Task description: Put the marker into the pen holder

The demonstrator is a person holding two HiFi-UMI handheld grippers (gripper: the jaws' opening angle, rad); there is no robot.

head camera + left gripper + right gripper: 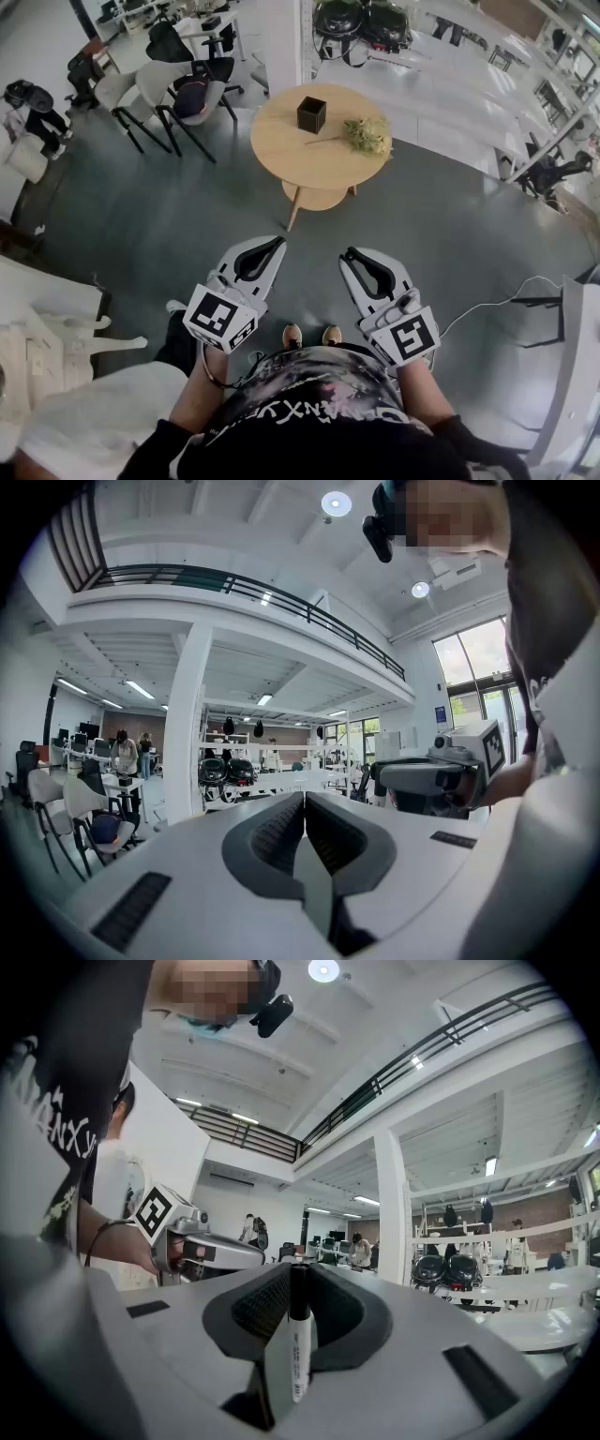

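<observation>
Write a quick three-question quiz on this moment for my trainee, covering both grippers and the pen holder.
1. True or false: the right gripper is shut on the marker.
2. What is between the jaws of the left gripper? A) a pencil B) nothing, the jaws are together C) a cloth
3. Fill in: the pen holder stands on a round wooden ____, with a dried sprig lying to its right in the head view.
Key: 1 true; 2 B; 3 table.
</observation>
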